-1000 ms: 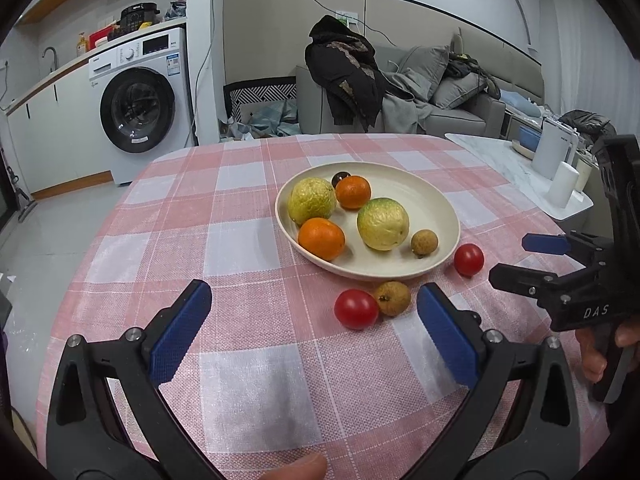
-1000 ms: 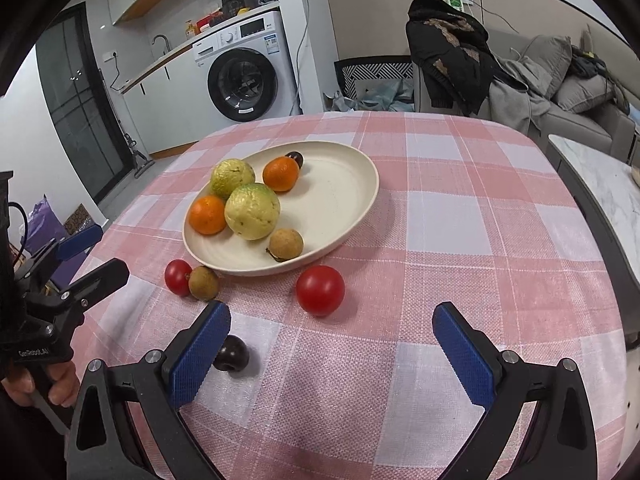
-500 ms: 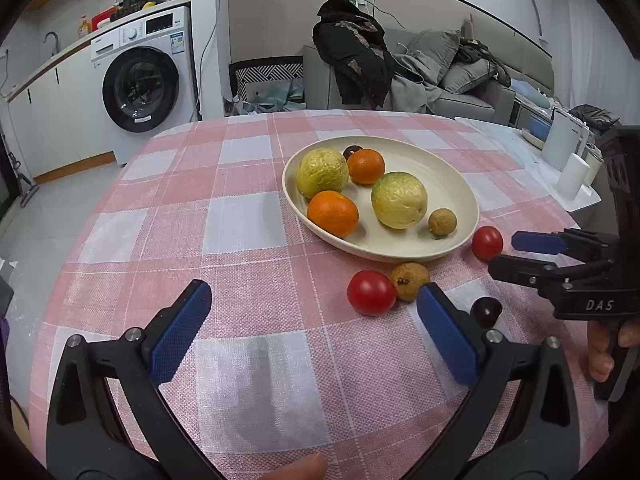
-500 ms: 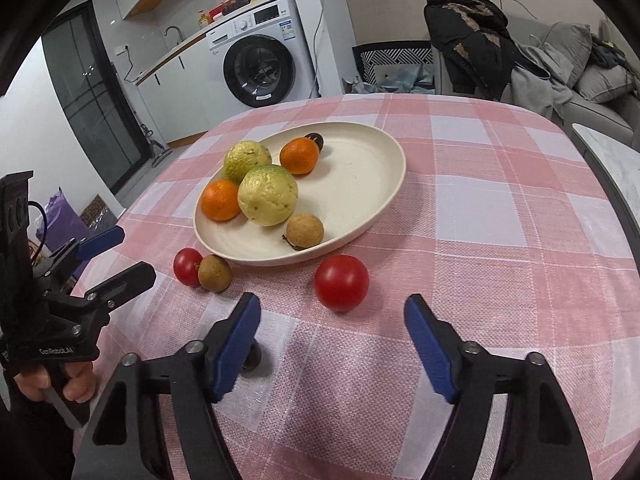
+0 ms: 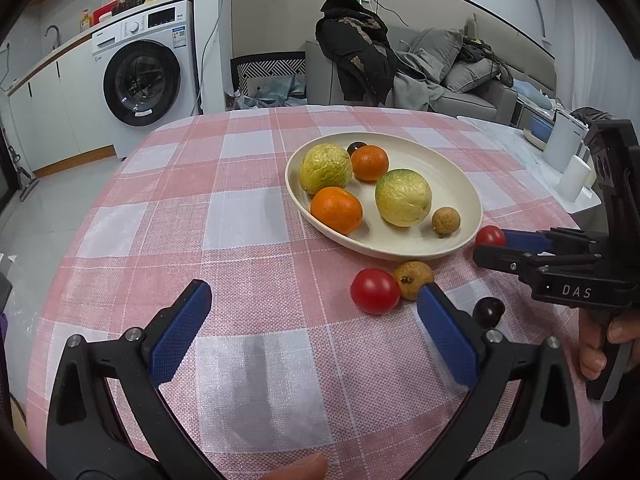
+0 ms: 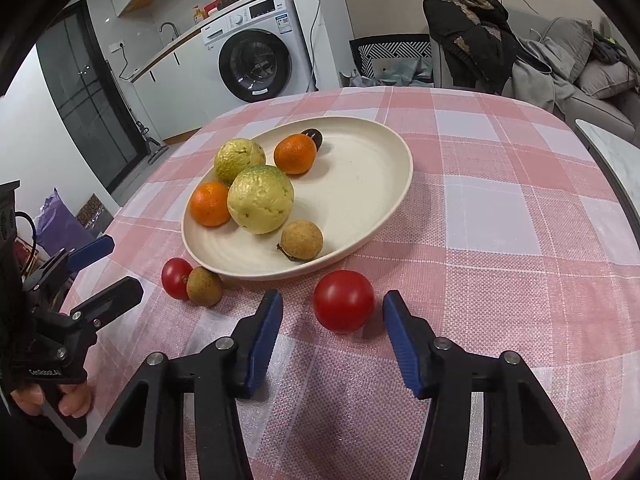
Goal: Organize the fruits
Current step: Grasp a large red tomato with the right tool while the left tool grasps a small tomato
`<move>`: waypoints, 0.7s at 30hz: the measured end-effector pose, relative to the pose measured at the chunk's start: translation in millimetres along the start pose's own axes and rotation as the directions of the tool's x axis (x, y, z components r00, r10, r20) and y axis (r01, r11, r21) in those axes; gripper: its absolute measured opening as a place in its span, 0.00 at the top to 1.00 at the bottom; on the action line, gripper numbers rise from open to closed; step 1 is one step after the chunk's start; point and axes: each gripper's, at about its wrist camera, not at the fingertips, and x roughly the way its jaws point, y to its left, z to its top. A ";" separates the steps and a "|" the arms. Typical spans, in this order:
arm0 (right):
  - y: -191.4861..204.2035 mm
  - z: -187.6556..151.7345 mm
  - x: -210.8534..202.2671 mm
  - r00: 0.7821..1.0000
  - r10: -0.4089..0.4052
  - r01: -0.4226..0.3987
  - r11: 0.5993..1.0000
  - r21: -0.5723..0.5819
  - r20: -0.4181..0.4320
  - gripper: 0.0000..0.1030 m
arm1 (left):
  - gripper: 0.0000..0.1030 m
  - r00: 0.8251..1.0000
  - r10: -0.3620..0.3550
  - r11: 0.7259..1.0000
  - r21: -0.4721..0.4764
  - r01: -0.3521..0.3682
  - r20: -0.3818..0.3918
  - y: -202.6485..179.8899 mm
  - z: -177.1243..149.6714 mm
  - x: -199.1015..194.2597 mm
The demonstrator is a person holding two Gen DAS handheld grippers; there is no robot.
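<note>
One tomato (image 6: pixel 343 301) — between right gripper (image 6: pixel 332 312) pads.

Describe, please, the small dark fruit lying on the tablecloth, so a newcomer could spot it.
Start at the cream plate on the pink checked tablecloth. Nearer the camera, right of the brown longan, lies the dark fruit: alone, almost black, smaller than the red tomatoes.

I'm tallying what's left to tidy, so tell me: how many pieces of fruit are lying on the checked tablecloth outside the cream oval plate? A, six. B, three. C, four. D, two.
C: off the cream oval plate lie a red tomato, a brown longan, a dark round fruit and a second red tomato, which sits between the right gripper's closing jaws, untouched.
</note>
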 end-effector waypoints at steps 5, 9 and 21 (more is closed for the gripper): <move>-1.0 1.4 1.9 1.000 -0.011 0.012 1.000 0.004 -0.007 0.63 | 0.01 1.000 -0.001 1.000 -0.003 0.001 -0.004 0.1 -0.3 1.0; -2.9 0.1 -0.1 1.000 -0.016 0.016 1.000 0.014 -0.005 0.70 | 0.01 1.000 0.005 1.000 -0.009 -0.005 -0.014 0.5 -0.8 3.8; -6.0 0.6 -11.9 1.000 -0.003 0.002 0.999 0.032 0.028 0.70 | 0.01 0.991 0.038 0.999 0.008 -0.037 -0.126 -1.6 1.2 31.5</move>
